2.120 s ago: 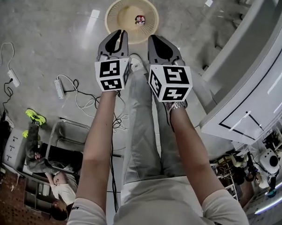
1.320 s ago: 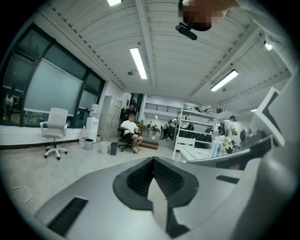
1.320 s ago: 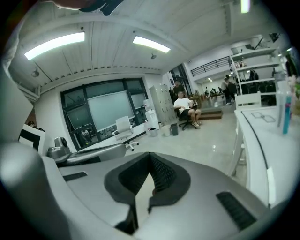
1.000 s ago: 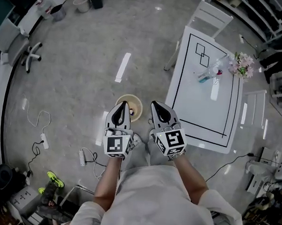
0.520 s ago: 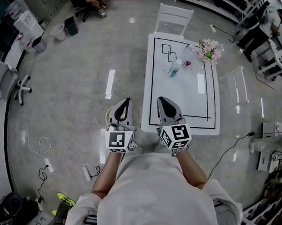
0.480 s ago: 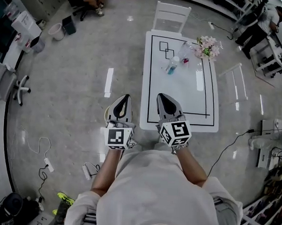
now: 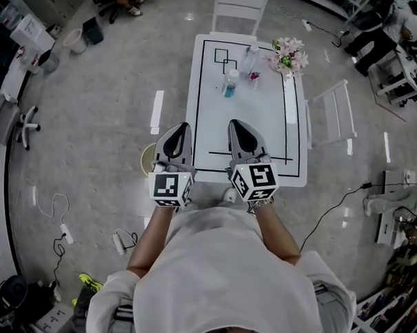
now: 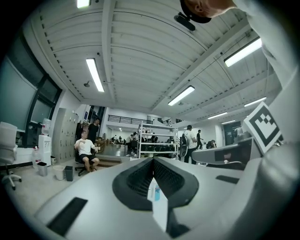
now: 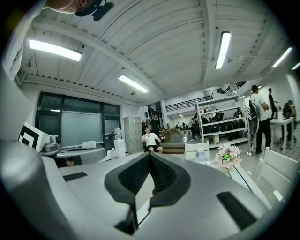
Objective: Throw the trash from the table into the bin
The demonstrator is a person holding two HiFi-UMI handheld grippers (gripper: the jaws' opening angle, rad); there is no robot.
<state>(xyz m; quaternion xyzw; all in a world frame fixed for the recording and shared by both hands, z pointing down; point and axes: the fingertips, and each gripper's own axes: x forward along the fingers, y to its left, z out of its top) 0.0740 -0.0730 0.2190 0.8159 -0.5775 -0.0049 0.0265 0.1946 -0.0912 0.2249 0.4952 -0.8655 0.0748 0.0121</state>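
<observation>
At the near end of the white bench (image 7: pixel 251 130), I hold my left tool (image 7: pixel 179 130) and right tool (image 7: pixel 239 129) level and side by side. Each has its jaws pressed together with nothing between them. The trash lies well apart from both, at the bench's far end: a bottle with a blue label (image 7: pixel 231 82), a clear bottle (image 7: pixel 250 59) just beyond it, and a small pink scrap (image 7: pixel 254 76) beside them, near a bunch of flowers (image 7: pixel 288 55). I judge the tools are shut and empty because no pickup has begun; they point along the bench toward the bottles. From above, the right tool overlaps the bench's near end and the left sits just off its left side. The bin (image 7: pixel 147 160) stands on the floor by the near-left corner, partly hidden behind the left tool and handy for the drop.
</observation>
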